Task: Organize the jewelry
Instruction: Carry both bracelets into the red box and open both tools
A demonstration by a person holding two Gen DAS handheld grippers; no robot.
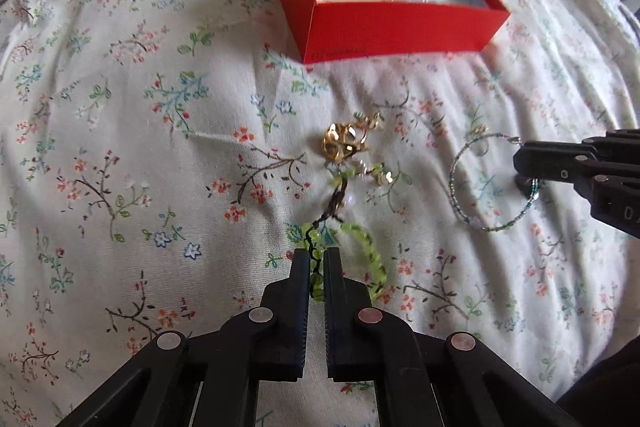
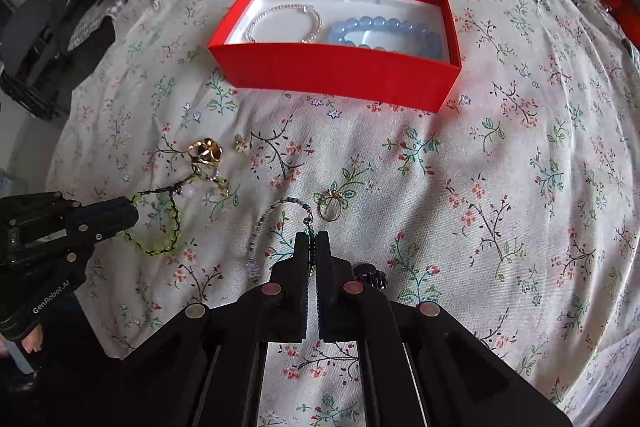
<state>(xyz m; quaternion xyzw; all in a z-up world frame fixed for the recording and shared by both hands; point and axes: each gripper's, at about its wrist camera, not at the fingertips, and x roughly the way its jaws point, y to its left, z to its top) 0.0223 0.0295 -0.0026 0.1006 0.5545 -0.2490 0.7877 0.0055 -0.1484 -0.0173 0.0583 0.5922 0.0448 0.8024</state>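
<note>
Grippers clamped: left gripper (image 1: 317,255) pinches green bead bracelet (image 1: 362,251), right gripper (image 2: 313,241) pinches teal bead bracelet (image 2: 280,223). Risk: the green strand's tangled charms (image 1: 346,143) may snag during lifting toward red box (image 2: 340,71).

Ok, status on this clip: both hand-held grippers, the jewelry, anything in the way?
Left hand-held gripper shut on green bead bracelet. Right hand-held gripper shut on teal seed-bead bracelet. Red box open, path clear.

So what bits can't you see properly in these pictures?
- Blue bead bracelet: the red box front wall hides its near beads in both views.
- Small dark thing: right wrist view, mostly behind the right gripper.
- Box lettering: left wrist view, blurred.
- Gold charm: shape too tangled.
</note>
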